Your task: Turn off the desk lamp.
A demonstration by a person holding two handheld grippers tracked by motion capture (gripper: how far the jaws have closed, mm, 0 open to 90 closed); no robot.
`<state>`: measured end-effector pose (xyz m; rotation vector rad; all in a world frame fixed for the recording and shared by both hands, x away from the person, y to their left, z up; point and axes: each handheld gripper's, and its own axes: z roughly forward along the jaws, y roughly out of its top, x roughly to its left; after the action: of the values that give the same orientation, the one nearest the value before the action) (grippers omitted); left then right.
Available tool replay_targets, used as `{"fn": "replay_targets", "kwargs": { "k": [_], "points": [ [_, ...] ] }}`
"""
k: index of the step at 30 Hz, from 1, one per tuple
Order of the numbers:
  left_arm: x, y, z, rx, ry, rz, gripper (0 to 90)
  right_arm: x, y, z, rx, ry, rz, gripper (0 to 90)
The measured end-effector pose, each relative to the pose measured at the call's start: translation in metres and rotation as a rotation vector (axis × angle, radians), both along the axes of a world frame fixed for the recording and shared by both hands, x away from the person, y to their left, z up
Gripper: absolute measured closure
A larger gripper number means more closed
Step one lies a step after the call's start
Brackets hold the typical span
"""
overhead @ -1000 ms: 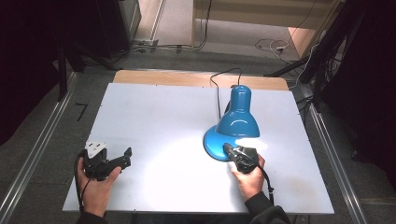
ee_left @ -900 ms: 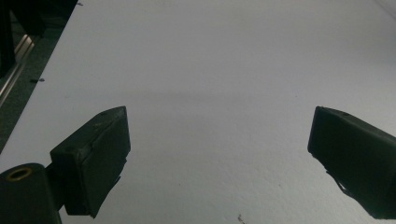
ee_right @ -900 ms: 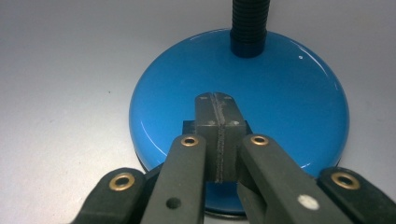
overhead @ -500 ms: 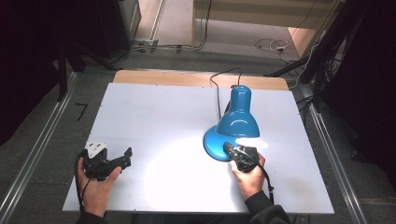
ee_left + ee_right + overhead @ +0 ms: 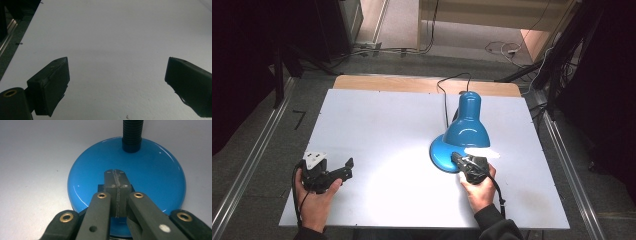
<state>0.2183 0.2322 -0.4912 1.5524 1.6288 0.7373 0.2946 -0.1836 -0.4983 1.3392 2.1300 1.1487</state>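
On the right half of the table (image 5: 377,115), toward the near edge, stands the blue desk lamp (image 5: 466,131), its round base (image 5: 130,182) flat on the white top and its shade bent down over it, throwing a bright patch on the surface just to the right. A black ribbed neck (image 5: 132,135) rises from the far side of the base, and the cord (image 5: 444,100) runs off toward the back of the table. The right gripper (image 5: 115,178) sits right on the near part of that base: in the right gripper view its two jaws are pressed together with no gap, their tips lying over a small dark square that I take to be the switch, though the jaws cover most of it. So the thing to be worked lies directly under and just ahead of this claw, along its own line toward the neck; pressing down there looks like all that is needed. The left gripper (image 5: 334,172) is well apart at the near left corner, jaws spread wide over bare table and holding nothing, far from the lamp. The right hand (image 5: 479,192) is plainly the nearer one.
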Motion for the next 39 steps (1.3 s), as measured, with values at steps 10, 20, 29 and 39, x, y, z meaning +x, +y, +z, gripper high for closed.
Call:
{"fn": "replay_targets", "kwargs": {
  "k": [10,20,29,39],
  "points": [
    [0.0000,0.0007,-0.0004,-0.001,-0.002,0.003,6.4,0.0037,0.0019,-0.0018,0.000,0.003,-0.016,88.5],
    [-0.0001,0.0002,0.0000,0.001,-0.002,0.001,6.4,0.0036,0.0019,-0.0020,0.005,0.002,-0.018,88.4],
    [-0.0001,0.0002,-0.0002,0.002,0.000,-0.001,6.4,0.0056,0.0002,-0.0010,0.012,0.016,-0.009,88.3],
    [0.0006,0.0001,-0.0006,0.002,0.002,-0.002,6.4,0.0054,0.0029,0.0012,0.038,0.006,0.003,76.3]
  ]
}}
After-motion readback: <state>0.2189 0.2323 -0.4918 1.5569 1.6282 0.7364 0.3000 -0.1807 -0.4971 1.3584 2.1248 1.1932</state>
